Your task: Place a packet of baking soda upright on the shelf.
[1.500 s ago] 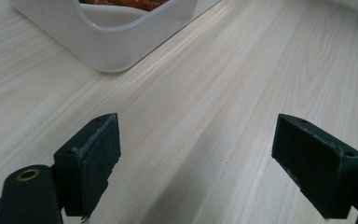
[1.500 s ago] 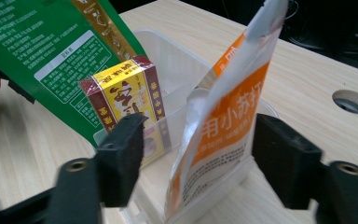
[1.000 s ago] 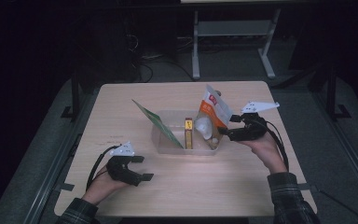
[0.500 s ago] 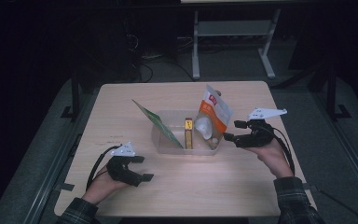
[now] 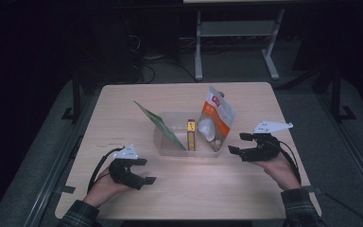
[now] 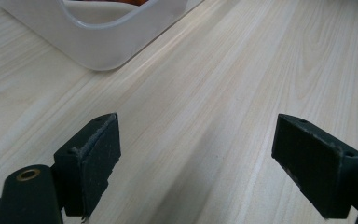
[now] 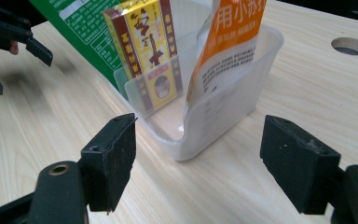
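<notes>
A clear plastic bin (image 5: 170, 144) sits mid-tabletop (image 5: 123, 101), holding a green packet (image 5: 163, 126) leaning left, a yellow box (image 5: 191, 135) standing upright and an orange-and-white pouch (image 5: 216, 118) rising above the rim at its right end. The right hand-held gripper (image 5: 238, 144) hovers just beside that end, jaws apart and empty. The left hand-held gripper (image 5: 146, 171) rests near the front edge, jaws apart, well clear of the bin.

Your light wooden table (image 5: 123, 113) at frame centre, clear plastic bin (image 5: 163, 142) directly on its middle.
</notes>
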`<state>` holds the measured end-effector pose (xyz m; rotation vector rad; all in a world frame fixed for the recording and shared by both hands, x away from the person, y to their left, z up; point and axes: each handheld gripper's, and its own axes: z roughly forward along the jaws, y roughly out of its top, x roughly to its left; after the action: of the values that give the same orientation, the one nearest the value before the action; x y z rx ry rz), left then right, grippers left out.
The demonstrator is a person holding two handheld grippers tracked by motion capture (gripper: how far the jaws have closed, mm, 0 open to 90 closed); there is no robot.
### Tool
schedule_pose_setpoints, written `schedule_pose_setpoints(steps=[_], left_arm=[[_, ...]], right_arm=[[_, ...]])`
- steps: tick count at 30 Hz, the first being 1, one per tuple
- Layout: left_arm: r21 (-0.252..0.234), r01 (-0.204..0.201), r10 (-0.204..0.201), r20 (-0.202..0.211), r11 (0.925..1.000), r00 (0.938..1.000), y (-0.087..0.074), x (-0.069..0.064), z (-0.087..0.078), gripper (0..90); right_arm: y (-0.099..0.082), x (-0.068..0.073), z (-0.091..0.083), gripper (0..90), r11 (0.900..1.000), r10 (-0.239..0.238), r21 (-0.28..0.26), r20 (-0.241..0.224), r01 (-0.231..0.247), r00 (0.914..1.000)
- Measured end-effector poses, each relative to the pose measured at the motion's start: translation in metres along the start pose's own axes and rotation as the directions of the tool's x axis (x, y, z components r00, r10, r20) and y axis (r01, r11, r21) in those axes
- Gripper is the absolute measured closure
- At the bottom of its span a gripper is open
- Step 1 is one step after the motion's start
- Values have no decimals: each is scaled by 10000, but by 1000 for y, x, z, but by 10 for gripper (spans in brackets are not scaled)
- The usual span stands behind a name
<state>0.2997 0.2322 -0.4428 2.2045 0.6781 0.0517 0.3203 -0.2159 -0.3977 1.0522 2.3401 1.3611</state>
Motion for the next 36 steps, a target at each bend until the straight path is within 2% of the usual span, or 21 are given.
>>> schedule_pose_setpoints(steps=[3,6,9,16,21,24,25,26,27,30,36], left_arm=[[80,15,-15,41,10000,10000,0,-1,0,149],[124,-135,134,41,9998,9999,0,-1,1,148],[114,-34,32,135,9999,9999,0,-3,2,148],[342,-298,285,354,9990,9990,0,-5,5,148],[437,-349,321,620,9984,9976,-1,-9,8,148],[584,-579,532,786,9966,9955,-1,-12,11,148],[606,-535,482,859,9967,9951,-1,-13,12,148],[713,-730,664,913,9948,9936,-1,-13,12,148],[710,-652,582,959,9953,9937,-2,-15,13,148],[834,-762,669,1089,9936,9918,-2,-17,16,148],[1065,-1043,906,1260,9888,9879,-2,-20,19,148]], right_arm=[[-8,2,-1,256,10000,54,35,-69,-54,10000],[-14,6,-3,251,9999,24,100,-45,-24,10000],[-19,9,-4,244,9999,-10,103,-100,11,9999],[-28,18,-3,235,9996,-195,189,-265,200,9995],[-34,24,3,229,9975,-505,470,-508,529,9974],[-35,27,8,227,9953,-730,577,-723,772,9947],[-36,28,10,227,9949,-745,625,-787,795,9941],[-36,29,12,227,9941,-821,641,-877,878,9928],[-37,31,13,228,9936,-845,662,-962,911,9918],[-37,36,18,227,9906,-993,823,-1198,1096,9878],[-39,47,29,228,9789,-1493,1138,-1676,1695,9745]])
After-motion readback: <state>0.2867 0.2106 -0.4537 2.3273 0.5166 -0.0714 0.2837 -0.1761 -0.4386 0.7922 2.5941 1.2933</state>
